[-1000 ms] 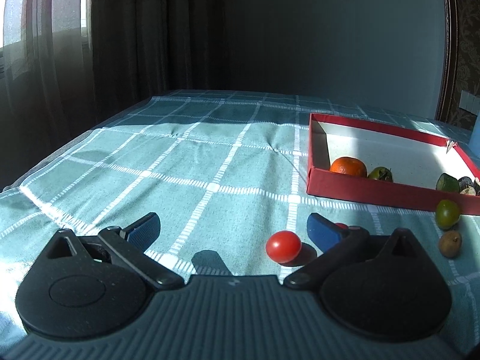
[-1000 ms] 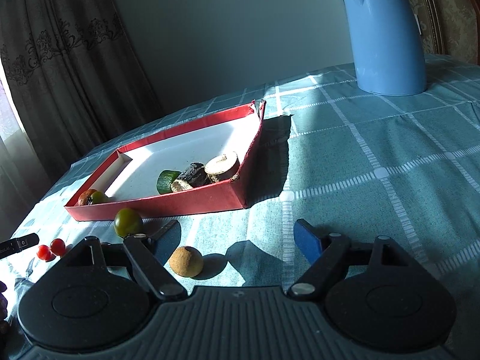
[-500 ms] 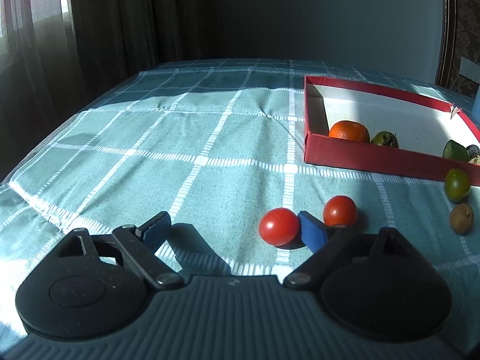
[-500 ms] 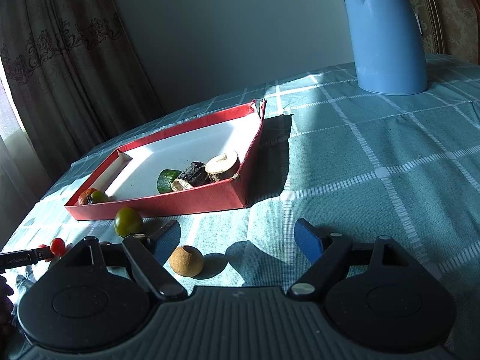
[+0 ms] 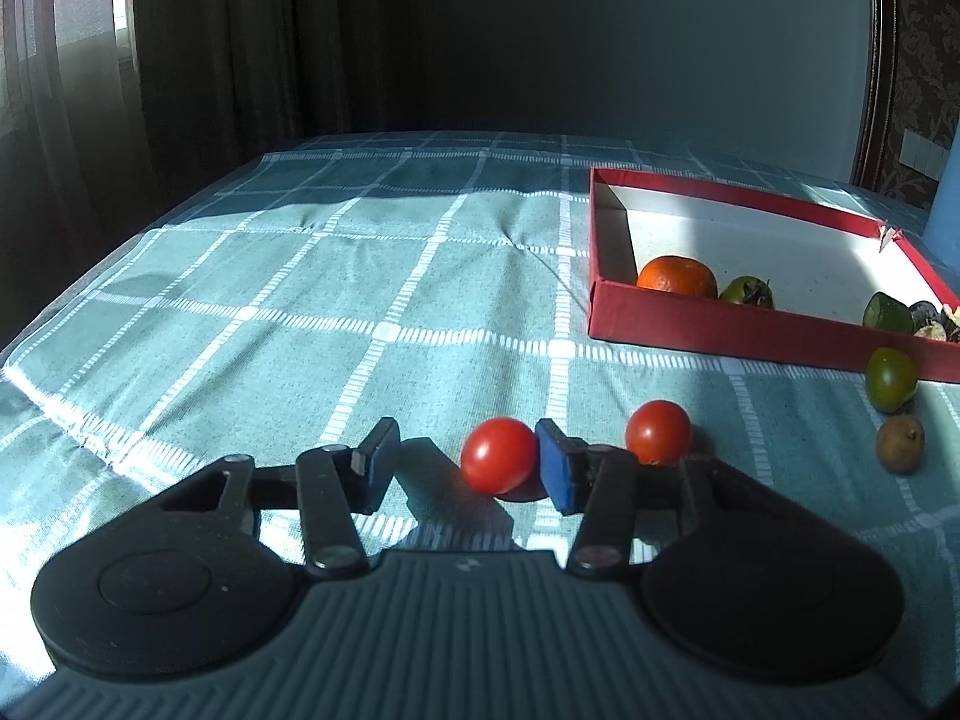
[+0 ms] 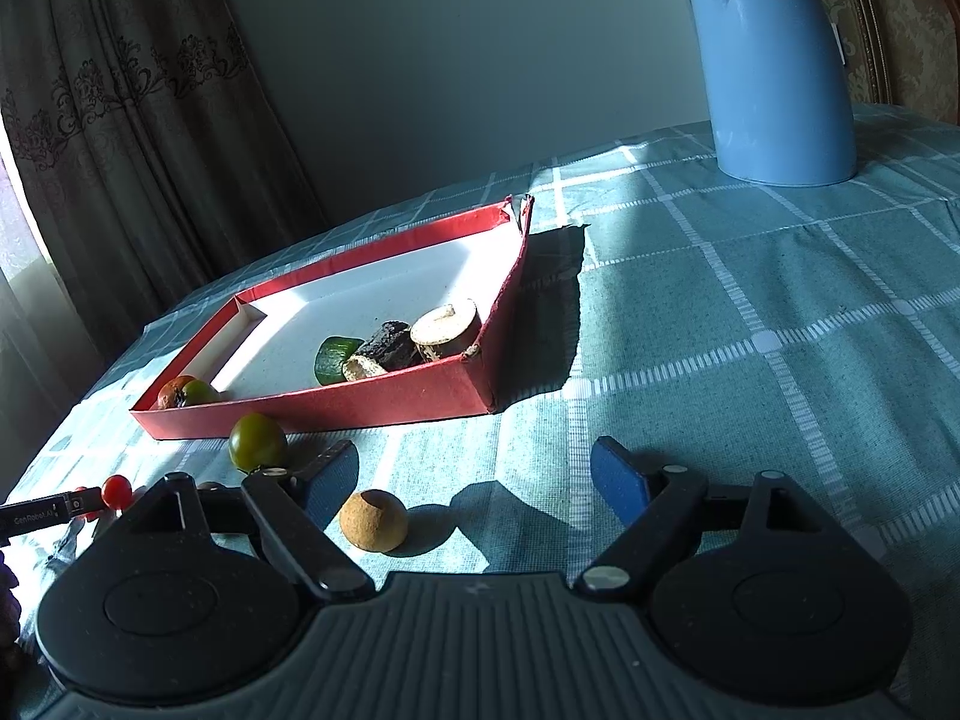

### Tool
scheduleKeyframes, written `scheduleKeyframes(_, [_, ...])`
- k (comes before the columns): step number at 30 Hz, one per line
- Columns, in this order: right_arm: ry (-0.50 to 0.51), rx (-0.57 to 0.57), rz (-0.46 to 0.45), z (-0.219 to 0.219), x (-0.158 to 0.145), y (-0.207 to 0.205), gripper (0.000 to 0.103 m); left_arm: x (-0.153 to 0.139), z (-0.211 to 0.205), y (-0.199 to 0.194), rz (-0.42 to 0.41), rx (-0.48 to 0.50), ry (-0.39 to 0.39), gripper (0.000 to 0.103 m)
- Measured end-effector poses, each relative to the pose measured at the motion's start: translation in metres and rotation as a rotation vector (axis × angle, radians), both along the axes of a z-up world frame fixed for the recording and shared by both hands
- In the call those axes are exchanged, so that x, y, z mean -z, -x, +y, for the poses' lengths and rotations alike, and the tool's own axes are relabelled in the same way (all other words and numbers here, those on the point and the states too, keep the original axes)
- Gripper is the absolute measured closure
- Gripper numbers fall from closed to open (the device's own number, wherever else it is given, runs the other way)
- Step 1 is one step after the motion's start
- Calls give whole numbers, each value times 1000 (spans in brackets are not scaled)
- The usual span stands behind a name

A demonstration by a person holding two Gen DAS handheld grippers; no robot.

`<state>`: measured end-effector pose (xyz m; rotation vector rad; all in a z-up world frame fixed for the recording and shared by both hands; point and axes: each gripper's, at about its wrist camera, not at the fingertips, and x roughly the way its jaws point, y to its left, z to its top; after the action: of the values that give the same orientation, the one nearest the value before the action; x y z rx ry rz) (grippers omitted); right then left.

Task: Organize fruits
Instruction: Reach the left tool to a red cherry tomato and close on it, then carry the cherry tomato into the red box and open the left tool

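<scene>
The desk (image 5: 252,324) wears a teal checked cloth, and its left half lies bare right up to the far edge, where dark curtains hang close behind. The desk's left edge falls away just left of the left claw (image 5: 465,459).

That claw's jaws have just been closing. One red cherry tomato (image 5: 499,455) sits between them, touching the right pad, with a gap still showing to the left pad, so the pads do not yet pinch it. A second cherry tomato (image 5: 658,432) rests just outside the right finger.

Right of these, near the box's front wall, lie one green tomato (image 5: 890,379) and one small brown round fruit (image 5: 899,443), close together but apart.

The shallow red box (image 6: 336,405) stands mid-desk with one torn far corner. Inside, counted: one orange (image 5: 677,276) and one green fruit (image 5: 746,291) in the near left corner; at the near right corner one green piece (image 6: 333,357), one dark piece (image 6: 390,345) and one pale cut round (image 6: 445,329), bunched together. Most of the white floor is free.

The right claw (image 6: 474,483) is spread wide and holds nothing. The brown fruit lies between its fingers, nearer the left one, touching neither. Right of the box the cloth runs open to one tall blue jug (image 6: 774,66) at the far right.
</scene>
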<state>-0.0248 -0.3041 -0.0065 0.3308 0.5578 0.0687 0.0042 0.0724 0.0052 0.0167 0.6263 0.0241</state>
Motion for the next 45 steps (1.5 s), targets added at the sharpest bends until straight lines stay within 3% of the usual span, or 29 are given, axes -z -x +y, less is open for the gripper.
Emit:
scheduleKeyframes(10, [-18,13,-48,-3,-5,21,18,-1,3,1,-9,-5,26,80])
scheduleKeyframes(20, [128,-72,-62,24,-6,55,16,-3,5,5,-34,-14,41,81])
scheduleKeyframes(26, [115,-113,-60,37,-5,54,16,-3,6,5,-40,-30,36,81])
scheduleKeyframes(37, [320,-85,82,69,1,36,0,-11,-2,9,-79,-51,-19,81])
scheduleKeyframes(45, [296,-88,84,65,2,35,0,-34,-30,8,-124,-17,-46,81])
